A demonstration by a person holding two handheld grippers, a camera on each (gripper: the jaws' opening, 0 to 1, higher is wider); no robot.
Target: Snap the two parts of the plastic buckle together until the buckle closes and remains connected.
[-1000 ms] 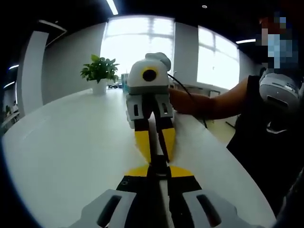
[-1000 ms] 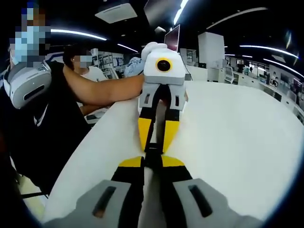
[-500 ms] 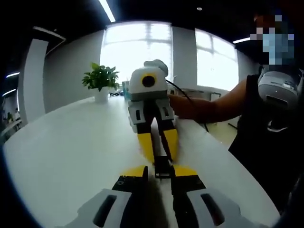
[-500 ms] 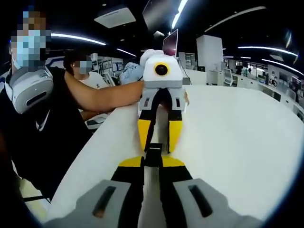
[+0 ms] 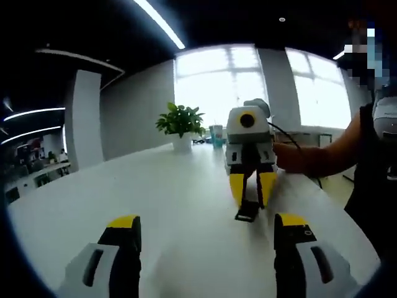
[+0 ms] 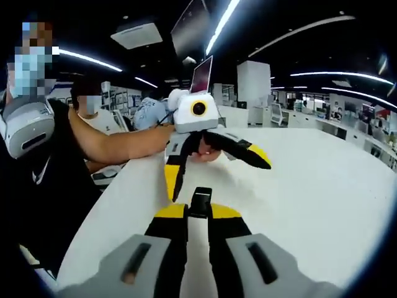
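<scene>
Jaws of right gripper [image 6: 190, 214] clamp black plastic buckle [image 6: 200, 202], held just above white table [image 6: 322, 186]. Left gripper [image 5: 205, 226] is spread wide, grasping nothing; in right gripper view its yellow tips splay just beyond buckle. Buckle looks like one joined piece, so snapping step seems done. Next: judging by this, set it down in plain sight. Potted plant [image 5: 180, 124] sits far across table.
</scene>
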